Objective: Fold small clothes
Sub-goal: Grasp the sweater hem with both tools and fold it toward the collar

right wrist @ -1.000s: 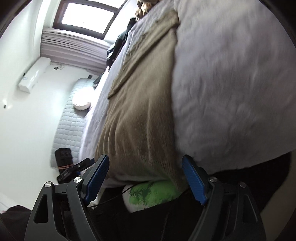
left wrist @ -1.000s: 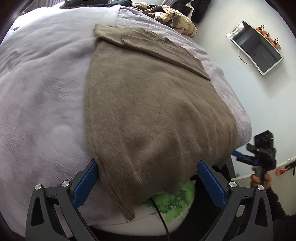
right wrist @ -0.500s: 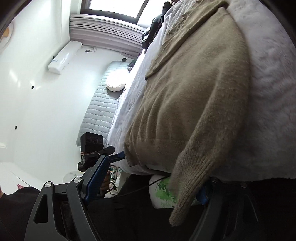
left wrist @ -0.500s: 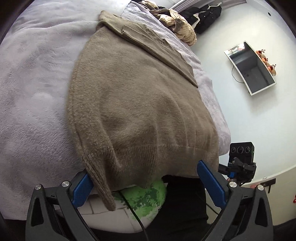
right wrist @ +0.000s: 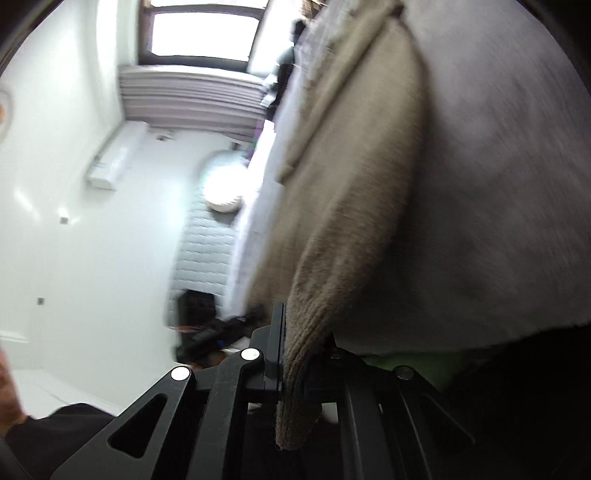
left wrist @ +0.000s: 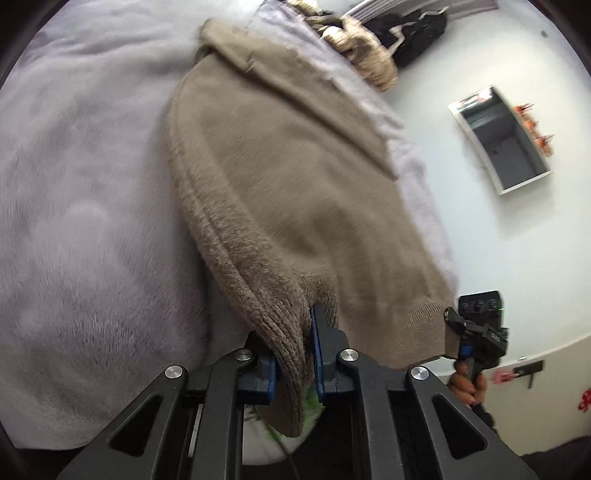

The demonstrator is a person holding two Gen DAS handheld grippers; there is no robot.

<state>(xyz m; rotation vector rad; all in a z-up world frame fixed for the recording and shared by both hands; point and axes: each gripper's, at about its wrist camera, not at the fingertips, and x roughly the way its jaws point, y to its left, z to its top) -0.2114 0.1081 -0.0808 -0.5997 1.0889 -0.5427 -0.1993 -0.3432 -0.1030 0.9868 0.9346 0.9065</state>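
A tan knitted sweater lies spread on a pale lilac fleece bed cover, its ribbed hem hanging over the near bed edge. My left gripper is shut on the left hem corner, blue pads pinching the ribbed knit. My right gripper is shut on the other hem corner of the sweater; it also shows in the left wrist view at the sweater's right corner. A sleeve is folded across the sweater's far end.
A heap of beige and black clothes sits at the far bed end. A green-and-white object lies under the bed edge. A wall monitor hangs right. A window and quilted headboard show in the right view.
Both grippers have closed from wide open onto the two hem corners of the sweater. The hem edge is now gathered and lifted slightly off the bed edge.
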